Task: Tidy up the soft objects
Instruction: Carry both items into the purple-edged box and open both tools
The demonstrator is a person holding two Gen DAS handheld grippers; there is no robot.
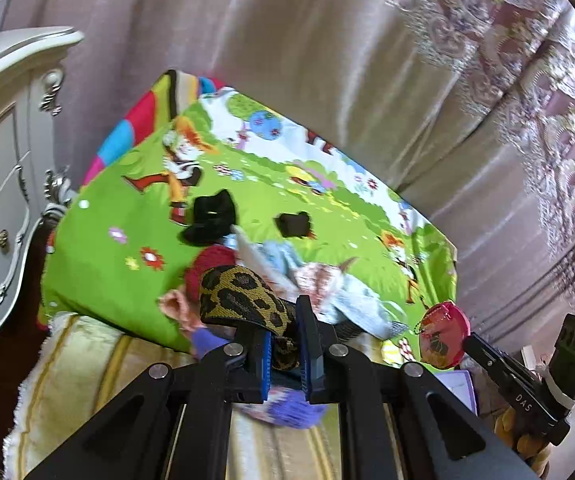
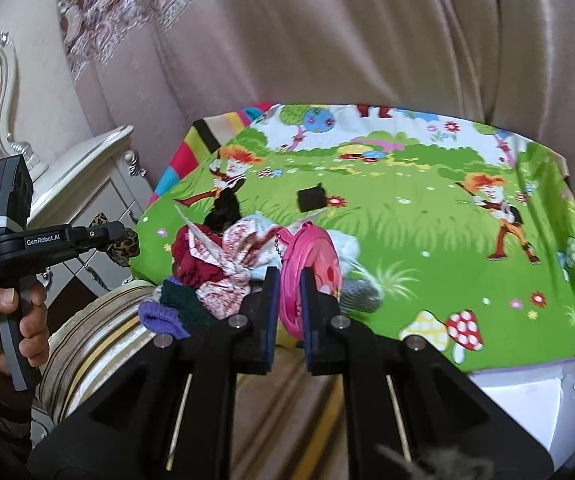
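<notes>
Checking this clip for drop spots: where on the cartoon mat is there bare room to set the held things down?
The mat lies bare on its right side, between the small black square and the mushroom print, and along the far edge by the curtain. The near-left corner is crowded: the clothes pile sits there.

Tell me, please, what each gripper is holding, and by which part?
Left gripper: the leopard-print band, pinched at one end. Right gripper: the pink round pouch, clamped by its near edge.

A leopard-print band (image 1: 243,296) in tan and black is shown, a round pink pouch (image 2: 307,276) with red spots, a green cartoon-meadow mat (image 2: 407,216), and a beige striped blanket (image 1: 99,368)
</notes>
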